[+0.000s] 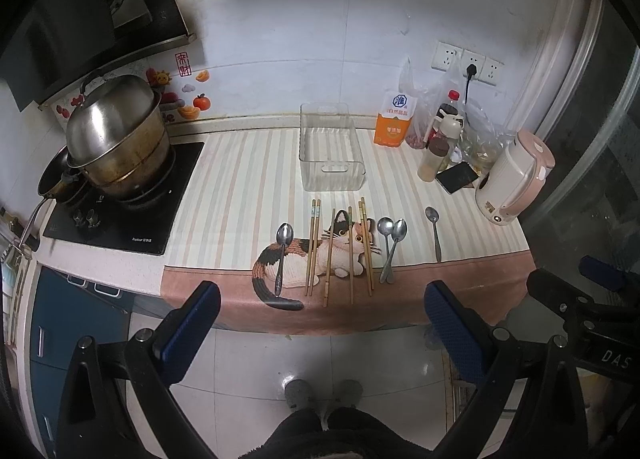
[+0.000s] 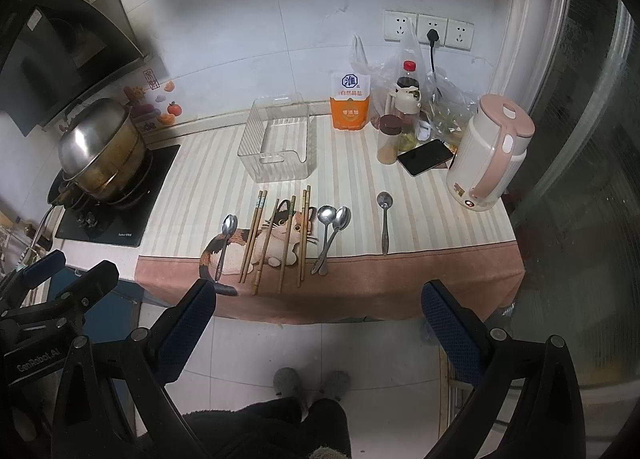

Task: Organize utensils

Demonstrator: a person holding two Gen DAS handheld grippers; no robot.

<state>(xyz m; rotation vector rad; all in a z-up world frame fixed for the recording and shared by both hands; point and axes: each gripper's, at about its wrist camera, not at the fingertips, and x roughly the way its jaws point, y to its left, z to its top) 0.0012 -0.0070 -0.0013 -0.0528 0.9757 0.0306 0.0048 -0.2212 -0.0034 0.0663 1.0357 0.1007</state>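
Observation:
Several metal spoons and wooden chopsticks lie in a row on a striped cat-print mat. One spoon lies apart at the right, another at the left, and a crossed pair between. A clear plastic bin stands empty behind them. My left gripper and right gripper are open and empty, held off the counter's front edge, over the floor.
A steel pot sits on the stove at the left. A pink kettle, a phone, jars, bottles, bags and an orange salt packet crowd the back right. My feet show on the tiled floor below.

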